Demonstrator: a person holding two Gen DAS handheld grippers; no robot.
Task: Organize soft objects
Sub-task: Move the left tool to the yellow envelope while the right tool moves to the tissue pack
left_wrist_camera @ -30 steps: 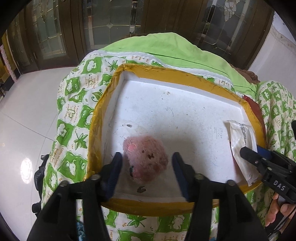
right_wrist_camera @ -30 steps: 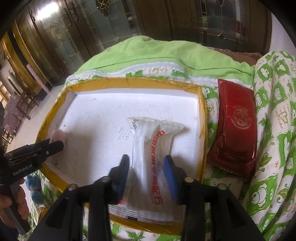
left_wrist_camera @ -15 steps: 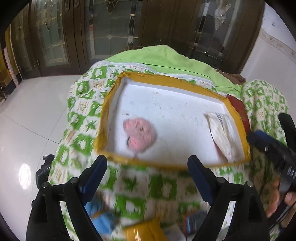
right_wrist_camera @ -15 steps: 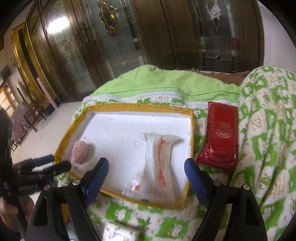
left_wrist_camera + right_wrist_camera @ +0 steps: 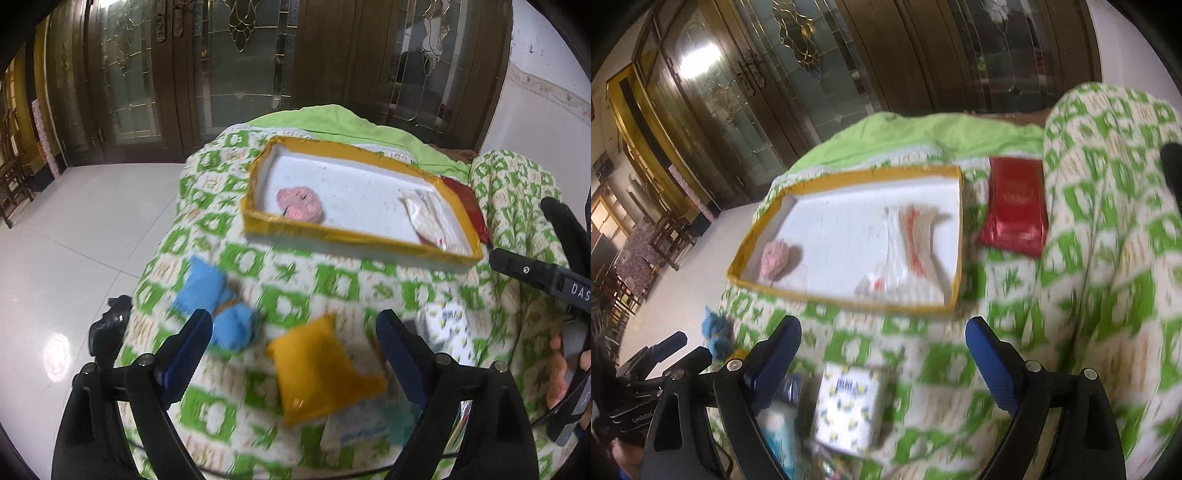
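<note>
- Step in hand, as I read it: fetch the next soft items for the tray [image 5: 354,236]. Pink plush [image 5: 301,204] and white packet [image 5: 428,218] already lie inside it, plush at its 9 o'clock end, packet at 3 o'clock.
- Left gripper [image 5: 293,339]: jaws have just been opening, now wide apart, nothing between the pads. Yellow pouch [image 5: 325,367] lies below, at 6 o'clock from the tray; blue knit toy [image 5: 218,310] at 8 o'clock.
- Do it well: centre the jaws over one item and come down before closing, so the quilt [image 5: 332,288] isn't pinched.
- Right gripper [image 5: 882,349]: jaws also just opened, apart, empty. Patterned white pack [image 5: 847,413] sits under it; red packet [image 5: 1015,205] lies outside the tray at 3 o'clock.
- Both grippers tilt downward, pulled back from the tray.
</note>
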